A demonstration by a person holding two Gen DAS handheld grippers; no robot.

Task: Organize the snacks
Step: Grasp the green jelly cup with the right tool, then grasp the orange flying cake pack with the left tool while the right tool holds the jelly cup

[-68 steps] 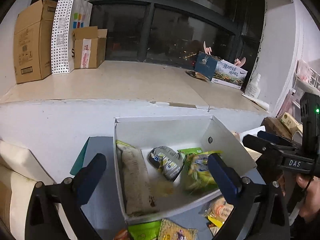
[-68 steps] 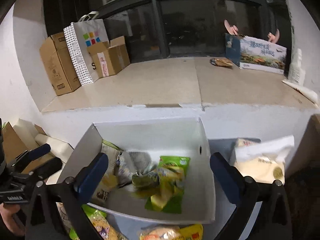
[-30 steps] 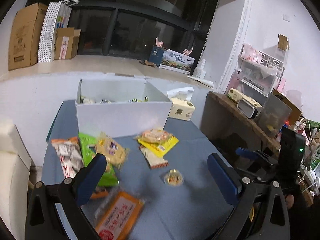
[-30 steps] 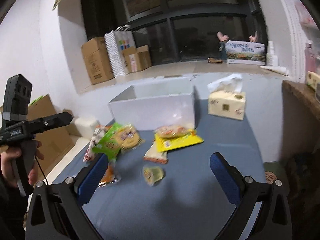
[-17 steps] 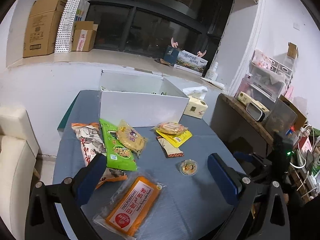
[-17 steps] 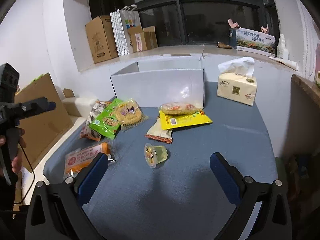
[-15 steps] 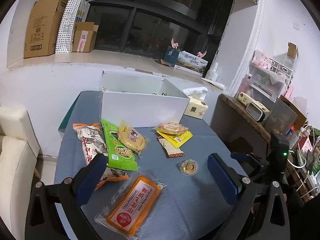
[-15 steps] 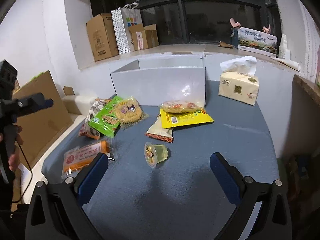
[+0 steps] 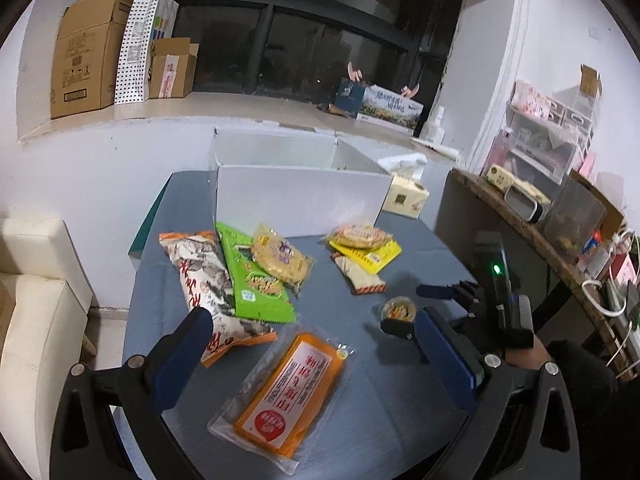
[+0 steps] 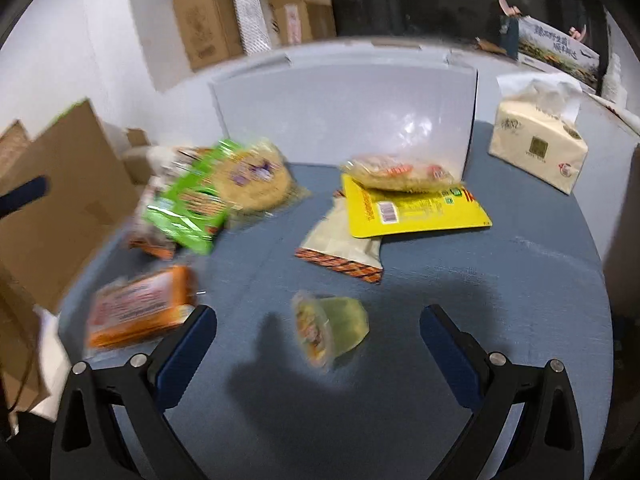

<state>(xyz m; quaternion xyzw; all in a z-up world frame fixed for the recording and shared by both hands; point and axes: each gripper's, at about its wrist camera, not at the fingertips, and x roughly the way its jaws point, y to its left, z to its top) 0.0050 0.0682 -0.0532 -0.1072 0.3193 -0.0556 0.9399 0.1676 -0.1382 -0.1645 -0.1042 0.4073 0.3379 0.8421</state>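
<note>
Loose snacks lie on a blue table in front of a white open box. An orange packet lies just ahead of my open left gripper. A white-and-orange bag, a green packet and a round noodle cake lie to the left. A yellow pouch and a beige packet lie in the middle. A small jelly cup lies on its side just ahead of my open right gripper, which also shows in the left wrist view.
A tissue box stands at the table's back right. A white ledge behind holds cardboard boxes. A cream chair stands left of the table, a dark side shelf right. Flat cardboard leans at the left.
Both grippers pulled back from over the box. In the last half second the right gripper dropped down close to the jelly cup; its view is blurred by motion.
</note>
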